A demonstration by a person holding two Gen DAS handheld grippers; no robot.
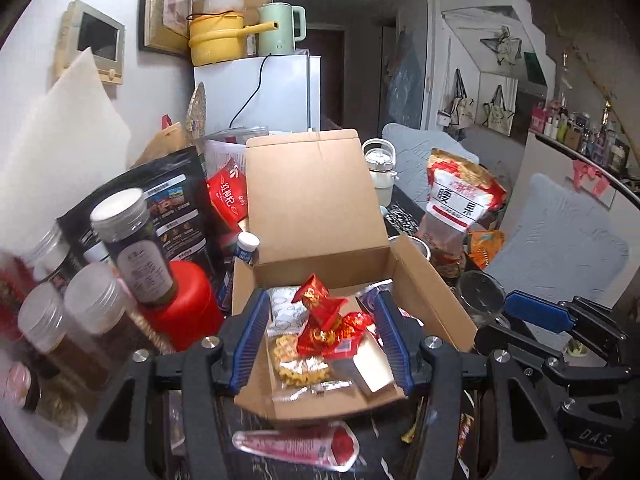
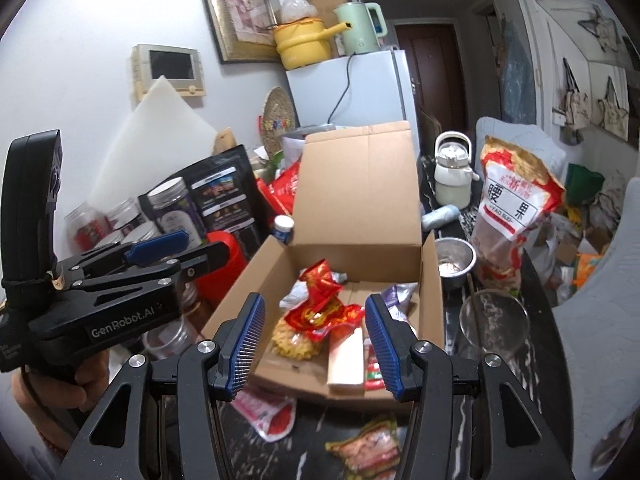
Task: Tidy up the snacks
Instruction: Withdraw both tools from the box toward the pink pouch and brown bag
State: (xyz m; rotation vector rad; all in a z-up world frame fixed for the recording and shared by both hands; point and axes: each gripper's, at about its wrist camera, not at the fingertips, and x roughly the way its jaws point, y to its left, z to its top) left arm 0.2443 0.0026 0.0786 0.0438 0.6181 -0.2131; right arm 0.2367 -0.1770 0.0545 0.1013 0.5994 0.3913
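Both grippers hang over the open box (image 1: 320, 216), tilted down toward it, and neither one holds anything. The left gripper (image 1: 322, 344) has its blue pads spread, with only air between them; the snacks seen through the gap lie below in the box. The right gripper (image 2: 316, 344) is likewise spread and empty. In the right wrist view a hand (image 2: 60, 392) grips the left tool's handle.

The box stands in the middle of the dark marbled table (image 2: 452, 320), its lid flap raised at the far side. Inside lie a red packet (image 1: 320, 312) on top, a clear bag of yellow twists (image 2: 292, 344) under it toward the near wall, a pale bar (image 2: 346, 356) beside that, and a purple-white packet (image 2: 396, 300) against the right wall.

Outside the box, at the near table edge, lie a red-and-white pouch (image 1: 296, 448) and a yellow-red packet (image 2: 368, 448). Left of the box stand jars (image 1: 132, 248), a red tub (image 1: 184, 308) and a black pouch (image 1: 168, 200). To the right are a steel bowl (image 2: 454, 256), a glass (image 2: 494, 324) and a tall cashew bag (image 2: 516, 204), with a white kettle (image 2: 454, 168) at the far edge.
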